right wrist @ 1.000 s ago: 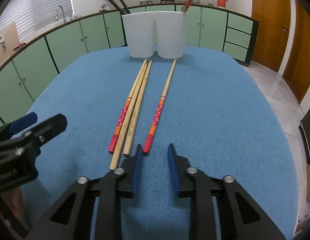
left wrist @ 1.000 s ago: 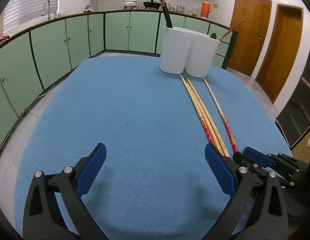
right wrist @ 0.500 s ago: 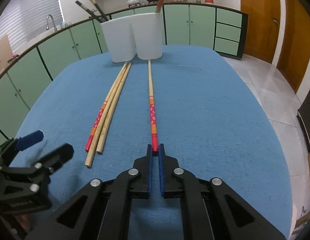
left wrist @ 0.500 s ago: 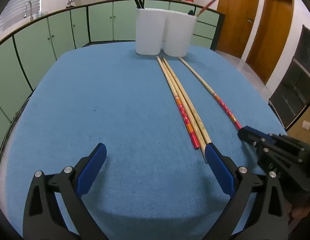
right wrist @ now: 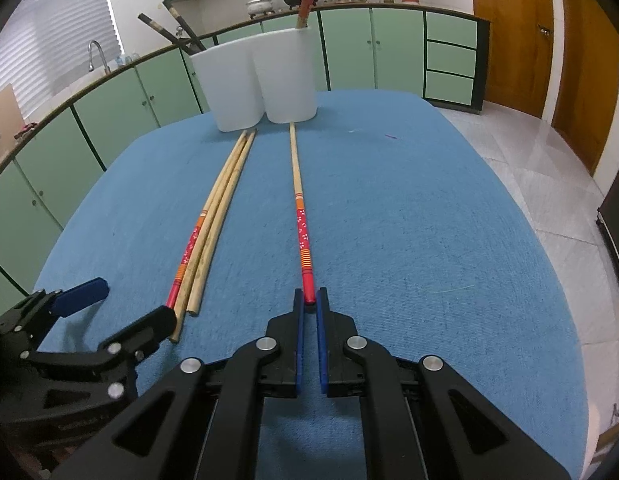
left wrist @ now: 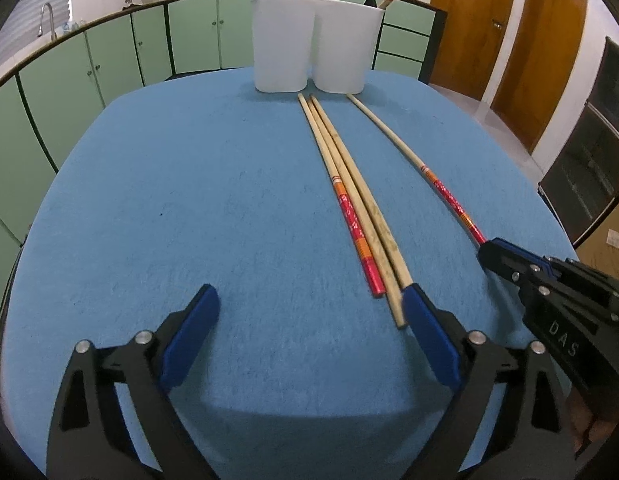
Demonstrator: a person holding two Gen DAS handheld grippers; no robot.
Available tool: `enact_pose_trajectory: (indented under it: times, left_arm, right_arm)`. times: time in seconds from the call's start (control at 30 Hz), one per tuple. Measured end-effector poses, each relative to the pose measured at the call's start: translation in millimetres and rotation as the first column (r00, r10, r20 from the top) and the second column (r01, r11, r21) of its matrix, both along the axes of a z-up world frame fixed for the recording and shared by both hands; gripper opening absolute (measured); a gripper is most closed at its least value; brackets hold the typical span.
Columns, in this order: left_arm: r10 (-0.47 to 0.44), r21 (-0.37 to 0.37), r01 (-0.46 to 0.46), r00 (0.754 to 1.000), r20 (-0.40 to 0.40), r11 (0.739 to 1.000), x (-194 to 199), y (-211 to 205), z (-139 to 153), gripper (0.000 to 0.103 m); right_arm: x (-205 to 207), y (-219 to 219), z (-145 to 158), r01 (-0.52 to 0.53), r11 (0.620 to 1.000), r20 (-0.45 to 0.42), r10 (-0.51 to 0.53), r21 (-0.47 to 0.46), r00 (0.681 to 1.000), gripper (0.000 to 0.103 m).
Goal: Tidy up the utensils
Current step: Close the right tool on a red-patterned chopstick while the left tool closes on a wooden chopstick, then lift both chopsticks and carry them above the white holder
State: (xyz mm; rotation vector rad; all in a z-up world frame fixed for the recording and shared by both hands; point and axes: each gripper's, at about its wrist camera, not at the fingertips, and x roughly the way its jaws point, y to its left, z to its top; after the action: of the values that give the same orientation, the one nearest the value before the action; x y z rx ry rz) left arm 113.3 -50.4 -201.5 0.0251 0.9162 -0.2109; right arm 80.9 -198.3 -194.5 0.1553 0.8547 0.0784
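Pinching the lone red-ended chopstick (right wrist: 299, 216) at lower centre, my right tool (right wrist: 309, 305) has just clamped; the left tool (left wrist: 309, 312), nothing inside, is narrowing beside the trio (left wrist: 361, 216).

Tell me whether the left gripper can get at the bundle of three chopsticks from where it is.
Probably yes. The left gripper is closing with nothing between its fingers; the bundle's near ends lie beside its right finger, with nothing over them.

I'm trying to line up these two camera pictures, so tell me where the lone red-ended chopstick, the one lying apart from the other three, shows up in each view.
Left wrist view: the lone chopstick runs diagonally right of centre, its red end at the right gripper.
Right wrist view: the same chopstick runs up the centre, its red end between that gripper's shut pads.
Shared landmark: the two white holders at the table's far edge.
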Motion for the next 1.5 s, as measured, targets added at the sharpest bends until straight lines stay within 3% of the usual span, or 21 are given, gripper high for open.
enact_pose_trajectory:
  times: [0.13,0.33,0.7,0.8,0.97,1.07,1.33,1.5]
  left_arm:
    - [0.005,-0.013,-0.005,1.000,-0.003,1.000,3,0,2,0.079]
    - [0.003,-0.033,-0.004,1.000,-0.013,0.999,-1,6,4,0.079]
    - [-0.011,0.049,0.012,1.000,-0.003,0.999,-2,-5,0,0.077]
    - [-0.010,0.056,0.010,1.000,-0.001,0.998,1,-8,1,0.072]
    - [-0.016,0.039,0.016,1.000,0.007,0.999,3,-14,1,0.048]
    - [-0.017,0.018,0.017,1.000,0.013,1.000,0,-15,0,0.040]
    - [0.014,-0.039,-0.013,1.000,0.014,0.999,1,-11,-2,0.036]
    - [0.031,-0.033,-0.030,0.999,0.014,0.999,1,-13,0,0.031]
  right_arm:
    - [1,0,0,0.000,1.000,-0.002,0.000,0.003,1.000,0.006]
    - [2,1,0,0.000,1.000,-0.005,0.000,0.007,1.000,0.006]
    - [2,0,0,0.003,1.000,-0.005,-0.003,0.009,1.000,0.006]
    - [2,-1,0,0.005,1.000,-0.004,-0.005,0.012,1.000,0.006]
    - [2,-2,-1,0.004,1.000,-0.004,-0.004,0.021,1.000,0.006]
    - [2,-3,-1,0.004,1.000,-0.005,-0.004,0.030,1.000,0.006]
    - [3,-5,-3,0.000,0.999,-0.010,0.000,0.045,1.000,0.006]
    - [4,-3,-3,0.000,0.999,-0.013,0.001,0.037,1.000,0.006]
